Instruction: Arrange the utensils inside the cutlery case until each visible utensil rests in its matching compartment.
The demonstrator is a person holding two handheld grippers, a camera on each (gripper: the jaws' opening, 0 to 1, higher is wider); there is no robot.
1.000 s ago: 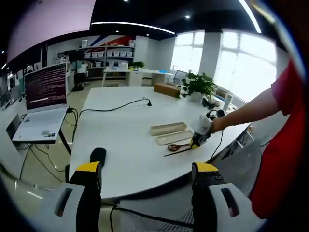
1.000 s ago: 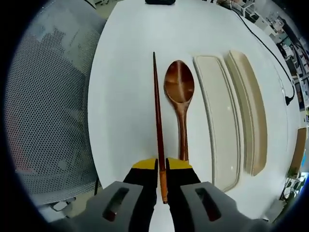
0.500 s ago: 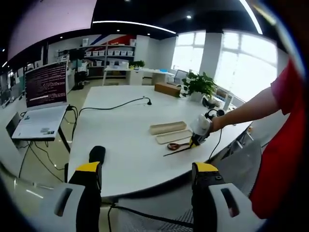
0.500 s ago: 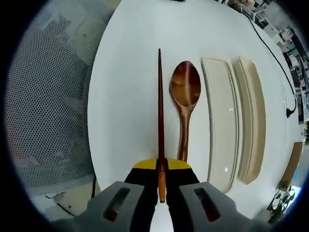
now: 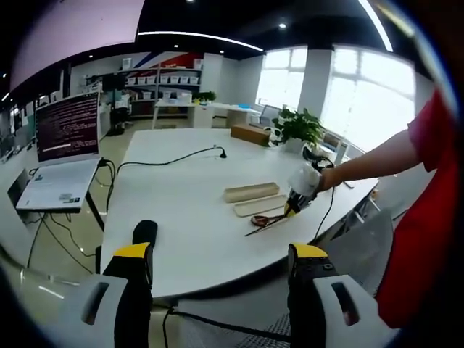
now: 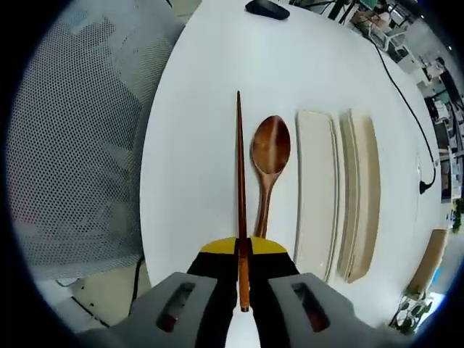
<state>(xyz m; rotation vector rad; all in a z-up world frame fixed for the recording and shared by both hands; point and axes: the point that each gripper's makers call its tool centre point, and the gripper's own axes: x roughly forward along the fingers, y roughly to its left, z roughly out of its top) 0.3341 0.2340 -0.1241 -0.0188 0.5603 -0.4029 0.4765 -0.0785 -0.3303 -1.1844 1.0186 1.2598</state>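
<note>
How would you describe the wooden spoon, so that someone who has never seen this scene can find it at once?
Look at the white table, near its edge beside the mesh chair. The wooden spoon lies there between the thin chopsticks, gripped by the right gripper, and the cream cutlery case. It alone has a broad, glossy brown bowl.

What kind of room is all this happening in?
Probably an open office or lab: a large white round table, an open laptop showing text, shelves of storage bins along the far wall, and big windows.
</note>
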